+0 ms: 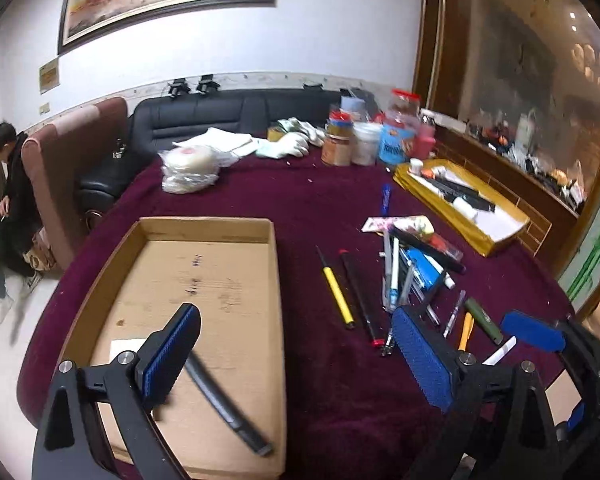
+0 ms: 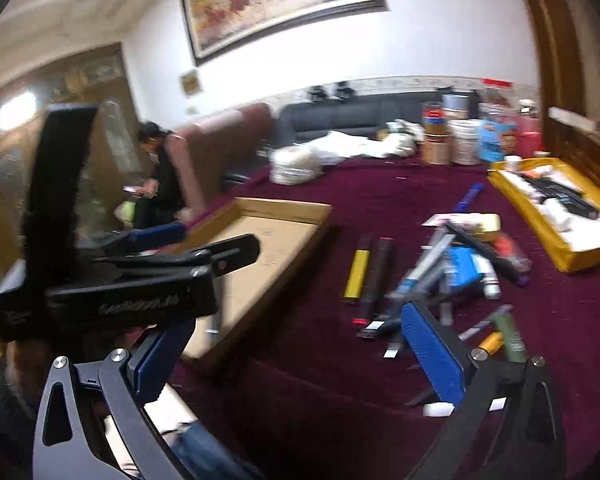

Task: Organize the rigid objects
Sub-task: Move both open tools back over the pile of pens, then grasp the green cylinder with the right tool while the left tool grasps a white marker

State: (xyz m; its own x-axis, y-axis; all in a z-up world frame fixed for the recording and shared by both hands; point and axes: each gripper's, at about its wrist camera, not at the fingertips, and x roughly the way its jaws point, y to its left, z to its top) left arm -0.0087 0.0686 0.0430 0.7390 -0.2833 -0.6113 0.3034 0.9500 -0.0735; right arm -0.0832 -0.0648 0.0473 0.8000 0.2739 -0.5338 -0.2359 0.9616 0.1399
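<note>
A shallow cardboard box (image 1: 148, 240) lies on the maroon table, with one black pen (image 1: 228, 404) inside it near its front. My left gripper (image 1: 296, 356) is open and empty above the box's right wall. To its right lies a pile of pens and markers (image 1: 412, 272), with a yellow pen (image 1: 338, 296) and a black-red pen (image 1: 360, 296) beside it. My right gripper (image 2: 300, 344) is open and empty over the table's front, near the pile (image 2: 440, 268). The box (image 2: 284, 210) and the left gripper (image 2: 156, 248) show on the left of the right wrist view.
A yellow tray (image 1: 472, 236) with items lies at the right. Jars and tins (image 1: 364, 140), gloves and a bagged tape roll (image 1: 188, 168) stand at the far edge. A sofa and a seated person (image 1: 8, 184) are beyond the table.
</note>
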